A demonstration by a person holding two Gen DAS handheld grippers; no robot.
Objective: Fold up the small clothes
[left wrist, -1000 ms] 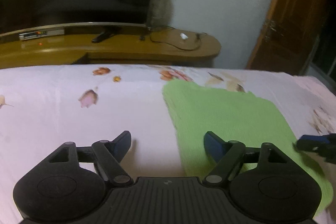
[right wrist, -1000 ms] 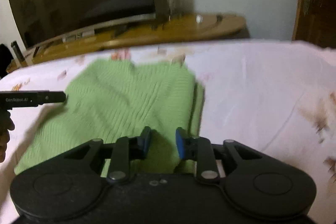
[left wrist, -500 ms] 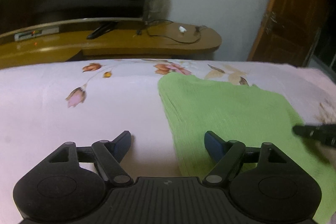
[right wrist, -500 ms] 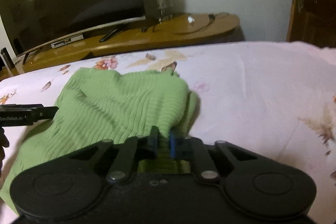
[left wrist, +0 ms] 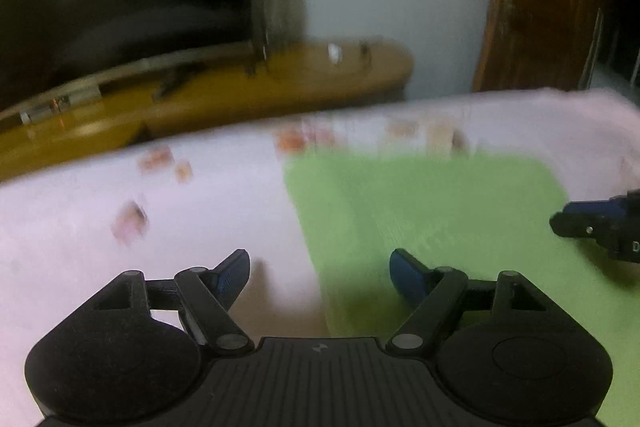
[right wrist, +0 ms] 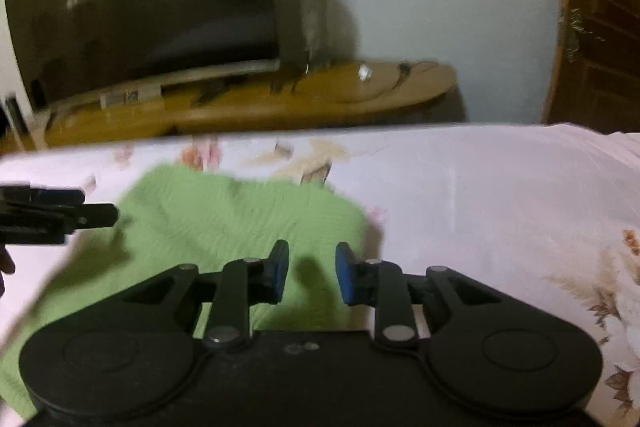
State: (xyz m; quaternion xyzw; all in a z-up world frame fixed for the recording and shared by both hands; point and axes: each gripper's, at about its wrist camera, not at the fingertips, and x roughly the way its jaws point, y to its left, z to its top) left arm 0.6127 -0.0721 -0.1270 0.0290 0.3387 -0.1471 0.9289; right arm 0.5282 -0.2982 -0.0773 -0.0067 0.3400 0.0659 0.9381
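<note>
On the flowered bedsheet (right wrist: 500, 195) lies the green knit garment (right wrist: 248, 215), spread fairly flat with its far edge a little rumpled, which suits a fold: it needs a broad, soft surface under it and room on both sides. I have my right gripper (right wrist: 308, 271) hanging over the garment's near right part, its jaws opening, with nothing pinched between the blue pads (right wrist: 346, 273); green cloth shows through the gap beneath them, not in them. I judge that this hand has no hold on the fabric right now.

My left gripper (left wrist: 320, 275) stands spread wide and empty, straddling the garment's left edge: one finger is over the bare sheet, the other over the green. That placement makes sense to me as a line-up for taking that edge, though the blur keeps me from telling whether the fingertips touch the cloth.

Each gripper's tip shows at the margin of the other's view, so the two flank the garment from opposite sides. Beyond the bed sit a wooden TV stand (right wrist: 280, 103) and a dark television (right wrist: 140, 7), well apart from the work.
</note>
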